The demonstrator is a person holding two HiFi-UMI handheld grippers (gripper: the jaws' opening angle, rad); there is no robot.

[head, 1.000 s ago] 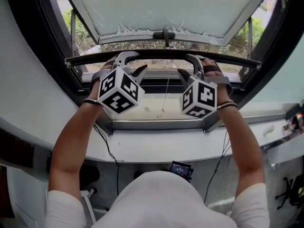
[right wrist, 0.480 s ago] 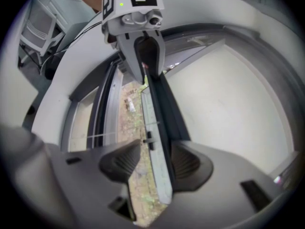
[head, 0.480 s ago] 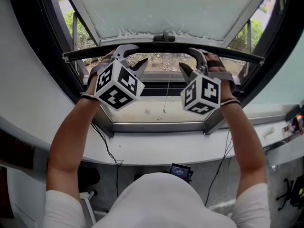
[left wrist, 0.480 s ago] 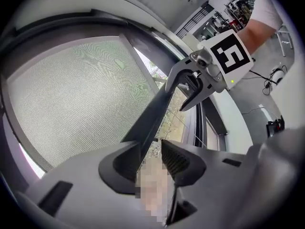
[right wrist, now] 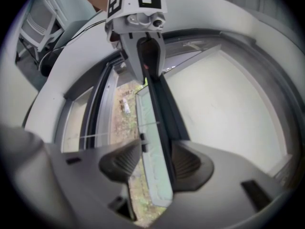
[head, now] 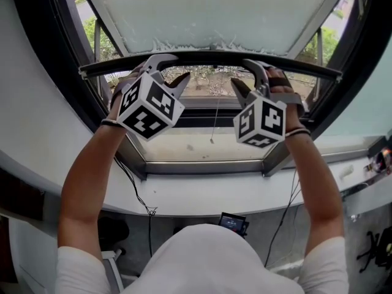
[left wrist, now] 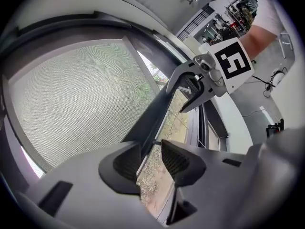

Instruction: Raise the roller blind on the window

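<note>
The roller blind's dark bottom bar [head: 211,59] runs level across the window. My left gripper [head: 179,68] is shut on its left part and my right gripper [head: 240,72] on its right part, one jaw above the bar and one below. In the left gripper view the bar [left wrist: 157,109] leads from my jaw tips [left wrist: 151,146] to the other gripper [left wrist: 193,92], with the mesh blind [left wrist: 81,94] beside it. In the right gripper view the bar [right wrist: 159,113] fills the gap between my pads [right wrist: 155,149]. A thin pull cord [head: 214,124] hangs from the bar's middle.
Behind the bar, a window sash [head: 208,11] is pushed outward, with bushes and ground beyond. The beige sill [head: 184,147] and a white ledge [head: 214,192] lie below my arms. Cables and a small device [head: 233,219] sit under the ledge.
Both grippers have risen together with the bar between their jaws. The bar now covers the sash handle that showed above it before.
</note>
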